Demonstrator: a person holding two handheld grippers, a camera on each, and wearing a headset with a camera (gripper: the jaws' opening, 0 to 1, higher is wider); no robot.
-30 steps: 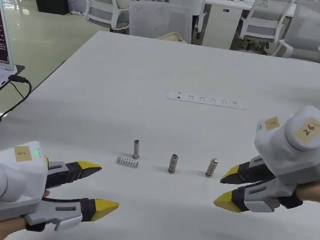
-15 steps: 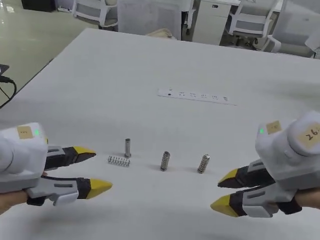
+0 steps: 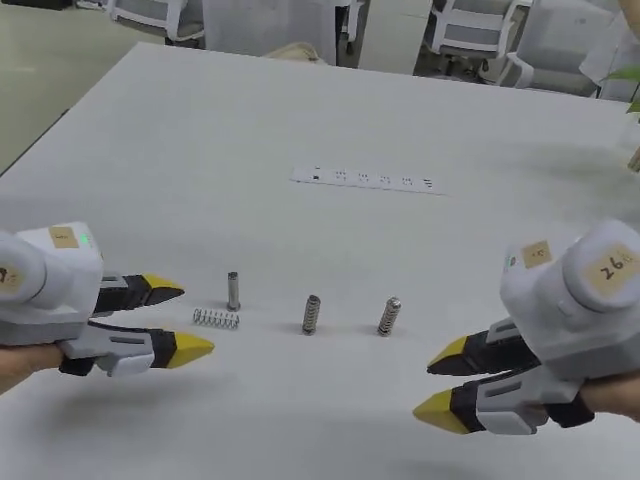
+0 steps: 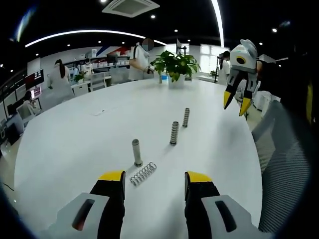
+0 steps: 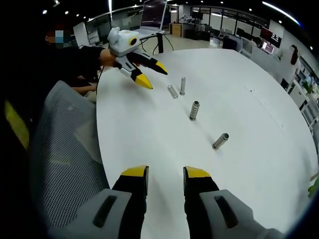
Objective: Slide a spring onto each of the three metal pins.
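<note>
At a broad white table (image 3: 300, 120), two white grippers with black, yellow-tipped jaws face a short row of three upright metal pins. The left gripper (image 3: 197, 318) hovers low just off the row's left end, jaws parted and holding nothing. The right gripper (image 3: 423, 388) hangs near the opposite end, likewise open and empty. A slim white power strip (image 3: 366, 180) lies well behind the row.

The middle steel pin (image 3: 311, 314) and the right-hand steel pin (image 3: 388, 316) each wear a coiled spring. The bare steel pin (image 3: 233, 291) on the left does not, so two of three look done.

The small loose wire spring (image 3: 216, 318) lies flat on the table just beside the bare pin's foot, on the person's side. Its long axis runs along the row in the head view and slants across the gap between the jaws in the left gripper view. It sits straight ahead of the left jaws and near them, well apart from the right — the left gripper looks best placed to pinch it.
</note>
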